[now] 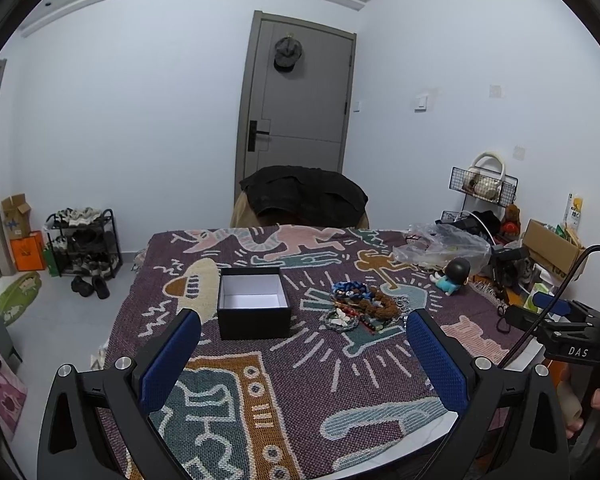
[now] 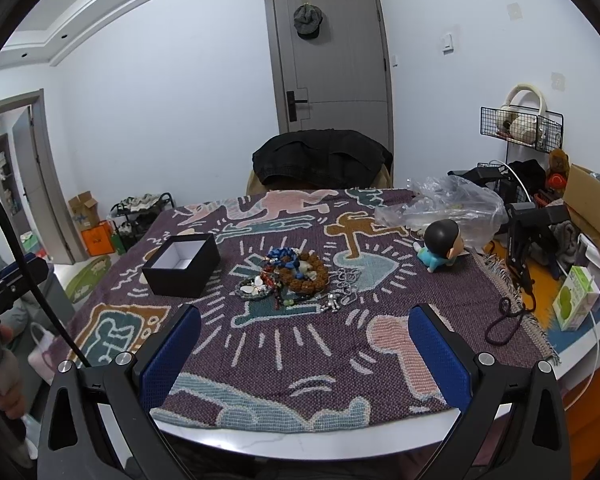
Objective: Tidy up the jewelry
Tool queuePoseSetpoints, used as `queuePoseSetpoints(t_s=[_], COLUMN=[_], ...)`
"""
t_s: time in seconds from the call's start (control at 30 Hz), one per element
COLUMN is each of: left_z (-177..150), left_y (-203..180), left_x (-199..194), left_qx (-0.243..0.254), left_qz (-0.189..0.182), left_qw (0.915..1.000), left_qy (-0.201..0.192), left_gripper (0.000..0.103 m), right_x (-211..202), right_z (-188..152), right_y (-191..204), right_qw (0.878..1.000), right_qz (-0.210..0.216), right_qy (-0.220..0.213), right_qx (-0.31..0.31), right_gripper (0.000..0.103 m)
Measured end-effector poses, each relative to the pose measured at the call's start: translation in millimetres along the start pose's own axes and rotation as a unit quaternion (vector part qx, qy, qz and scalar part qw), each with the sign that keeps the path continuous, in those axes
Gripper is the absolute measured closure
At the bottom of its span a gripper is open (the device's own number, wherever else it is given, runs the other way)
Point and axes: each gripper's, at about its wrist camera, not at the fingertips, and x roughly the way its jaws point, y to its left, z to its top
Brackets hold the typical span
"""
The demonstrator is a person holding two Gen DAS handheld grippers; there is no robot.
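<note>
A heap of jewelry (image 1: 358, 306) (image 2: 296, 278) lies mid-table on the patterned cloth: bead bracelets in brown, blue and red, a white flower piece and silver chains. Left of it stands an open black box (image 1: 253, 304) (image 2: 182, 265) with a bare white inside. My left gripper (image 1: 302, 322) is open, held near the table's front edge, short of both box and heap. My right gripper (image 2: 305, 318) is open too, hovering just in front of the heap with nothing between its blue pads (image 2: 440, 354).
A small figurine (image 2: 440, 246) (image 1: 454, 274) and a crumpled clear plastic bag (image 2: 448, 204) sit at the right rear of the table. A dark cord loop (image 2: 504, 320) lies near the cloth's right fringe, by a green carton (image 2: 576, 300). A chair with a black jacket (image 2: 324, 160) stands behind.
</note>
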Motion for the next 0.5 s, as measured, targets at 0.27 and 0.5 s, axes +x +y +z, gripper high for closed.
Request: queuePoseSetpoints(t_s=[0.27, 0.5], left_z=[3, 12], left_y=[2, 2], left_x=[7, 28], left_qx=[-0.008, -0.016], left_qz=[-0.013, -0.029], left_qw=[0.9999, 0.9994], left_qy=[0.004, 0.013], left_gripper=[0.001, 0.001], right_x=[6, 24], right_z=[2, 10], right_y=[-5, -23], right_qw=[1.0, 0.999], right_qz=[-0.006, -0.009], right_qy=[0.007, 0.031], right_qx=[0.003, 0.024], right_gripper=[0.0, 0.0])
